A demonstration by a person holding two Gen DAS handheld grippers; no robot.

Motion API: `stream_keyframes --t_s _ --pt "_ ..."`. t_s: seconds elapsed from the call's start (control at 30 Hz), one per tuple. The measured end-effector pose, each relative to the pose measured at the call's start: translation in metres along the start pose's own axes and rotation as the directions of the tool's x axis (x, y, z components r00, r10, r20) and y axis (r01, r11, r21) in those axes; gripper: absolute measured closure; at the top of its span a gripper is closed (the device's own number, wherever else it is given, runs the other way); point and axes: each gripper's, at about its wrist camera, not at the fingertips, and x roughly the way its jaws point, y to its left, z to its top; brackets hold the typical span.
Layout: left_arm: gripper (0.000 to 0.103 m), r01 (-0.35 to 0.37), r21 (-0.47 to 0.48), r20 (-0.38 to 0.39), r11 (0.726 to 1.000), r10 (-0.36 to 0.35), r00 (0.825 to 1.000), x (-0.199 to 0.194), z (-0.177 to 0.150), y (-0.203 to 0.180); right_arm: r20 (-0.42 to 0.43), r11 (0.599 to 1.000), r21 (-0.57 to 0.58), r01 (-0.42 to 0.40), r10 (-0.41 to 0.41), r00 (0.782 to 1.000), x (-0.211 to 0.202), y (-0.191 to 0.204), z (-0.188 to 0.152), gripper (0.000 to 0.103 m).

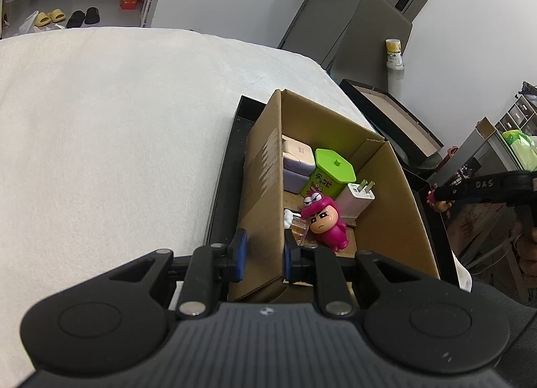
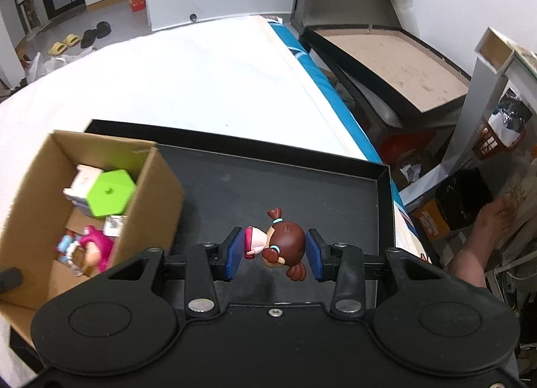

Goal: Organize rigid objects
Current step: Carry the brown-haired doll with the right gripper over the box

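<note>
most bits sit in the cardboard box point(image 2: 147, 186) my left gripper point(image 1: 265, 255) pinches by its wall, right gripper point(image 2: 273, 253) clamps the brown-haired figurine point(image 2: 282, 247), last off the black tray point(image 2: 335, 193)

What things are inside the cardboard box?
In the box: pink figurine, green-lidded container, white plug, pale cases, and a clear piece. The floor beneath them is hidden.

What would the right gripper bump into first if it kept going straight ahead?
Probably the brown-haired doll, which already sits between the right gripper fingers. Beyond it lies the black tray floor, though depth is hard to judge.
</note>
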Motion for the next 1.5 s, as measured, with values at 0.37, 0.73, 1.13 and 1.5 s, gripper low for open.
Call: stream_keyframes --t_s 0.37,0.73,1.13,1.5 --pt "0.084 0.008 -0.010 -0.001 1.000 -0.008 1.000 0.000 0.000 0.003 0.035 0.997 -0.061 -0.051 0.054 0.998 -0.034 0.037 0.009 0.064" --pt "0.084 0.015 -0.021 -0.001 1.000 -0.015 1.000 -0.001 0.000 0.005 0.047 0.992 -0.095 -0.083 0.088 0.995 -0.052 0.071 0.013 0.064" --pt "0.084 0.017 -0.027 0.001 1.000 -0.017 1.000 0.000 0.000 0.005 0.014 0.979 -0.166 -0.115 0.119 0.993 -0.048 0.112 0.007 0.064" --pt "0.084 0.018 -0.028 0.000 0.999 -0.018 1.000 0.000 0.000 0.005 -0.054 0.969 -0.227 -0.097 0.087 0.995 -0.027 0.136 -0.007 0.063"
